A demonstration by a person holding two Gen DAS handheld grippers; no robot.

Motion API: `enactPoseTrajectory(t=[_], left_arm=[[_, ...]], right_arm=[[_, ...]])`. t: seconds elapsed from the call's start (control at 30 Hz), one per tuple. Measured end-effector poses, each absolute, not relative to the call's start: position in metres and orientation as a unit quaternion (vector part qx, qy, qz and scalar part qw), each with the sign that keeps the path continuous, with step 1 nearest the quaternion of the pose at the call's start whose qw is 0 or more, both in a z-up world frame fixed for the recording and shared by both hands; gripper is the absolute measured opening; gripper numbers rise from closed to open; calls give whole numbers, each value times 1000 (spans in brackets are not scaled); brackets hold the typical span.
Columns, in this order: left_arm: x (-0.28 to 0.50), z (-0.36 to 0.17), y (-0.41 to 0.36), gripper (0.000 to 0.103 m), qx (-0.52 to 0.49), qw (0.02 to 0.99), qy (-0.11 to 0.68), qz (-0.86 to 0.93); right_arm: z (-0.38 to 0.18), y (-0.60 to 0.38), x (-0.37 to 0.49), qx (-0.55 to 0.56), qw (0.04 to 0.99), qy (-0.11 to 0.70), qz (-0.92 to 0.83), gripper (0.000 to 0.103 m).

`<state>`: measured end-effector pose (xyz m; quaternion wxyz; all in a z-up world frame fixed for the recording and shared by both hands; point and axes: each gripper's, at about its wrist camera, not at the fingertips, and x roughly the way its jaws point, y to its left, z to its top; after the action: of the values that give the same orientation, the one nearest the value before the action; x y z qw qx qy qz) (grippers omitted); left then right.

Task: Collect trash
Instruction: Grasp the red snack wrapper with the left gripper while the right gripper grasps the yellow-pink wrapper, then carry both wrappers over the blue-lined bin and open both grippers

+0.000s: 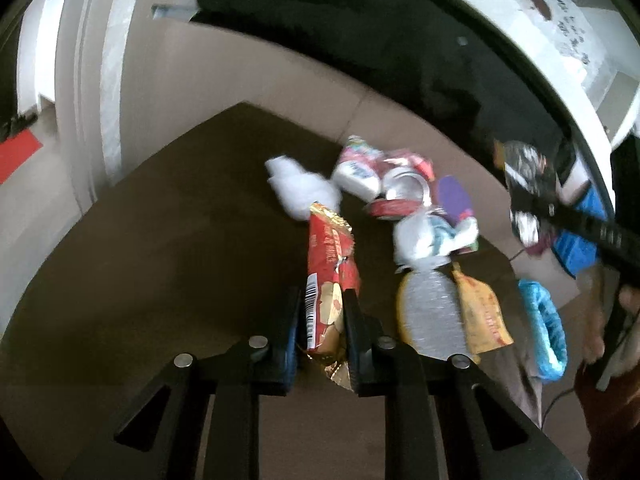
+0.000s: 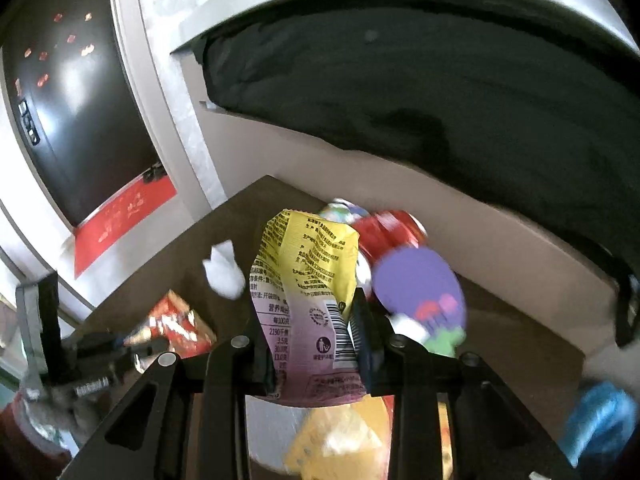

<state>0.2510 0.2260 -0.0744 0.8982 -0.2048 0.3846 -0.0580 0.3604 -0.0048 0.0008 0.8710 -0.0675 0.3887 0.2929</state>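
Brown matte bench point(image 1: 160, 260) carries crinkly trash. Your left gripper point(image 1: 322, 312) has its jaws pinched on a glossy red snack wrapper point(image 1: 330, 276); your right gripper point(image 2: 312, 320) clamps a creased yellow-purple packet point(image 2: 308, 280).

We're inside a home, by the look of it: a dark door point(image 2: 76, 120) dotted with small red decorations, a red mat point(image 2: 120, 224) at its foot, pale floor tiles point(image 1: 192, 80), and a long dark sofa point(image 2: 440, 92) running behind a low brown table point(image 1: 160, 240) strewn with snack wrappers point(image 1: 484, 316) and a crushed can point(image 1: 400, 196).
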Motion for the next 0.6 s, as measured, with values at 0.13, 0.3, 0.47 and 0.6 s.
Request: enactPoseTrajectory(t=[0.13, 0.3, 0.47, 0.6], left_arm=[[245, -52, 198, 20, -188, 909, 366, -70], [234, -22, 153, 20, -160, 922, 341, -87], [219, 8, 101, 20, -132, 936, 309, -102], [213, 26, 64, 20, -114, 942, 293, -119]], right_arm=[[3, -39, 335, -59, 877, 385, 282, 28], [6, -80, 310, -47, 889, 367, 271, 28], [15, -122, 284, -19, 902, 344, 259, 28], [21, -154, 264, -8, 914, 324, 245, 28]])
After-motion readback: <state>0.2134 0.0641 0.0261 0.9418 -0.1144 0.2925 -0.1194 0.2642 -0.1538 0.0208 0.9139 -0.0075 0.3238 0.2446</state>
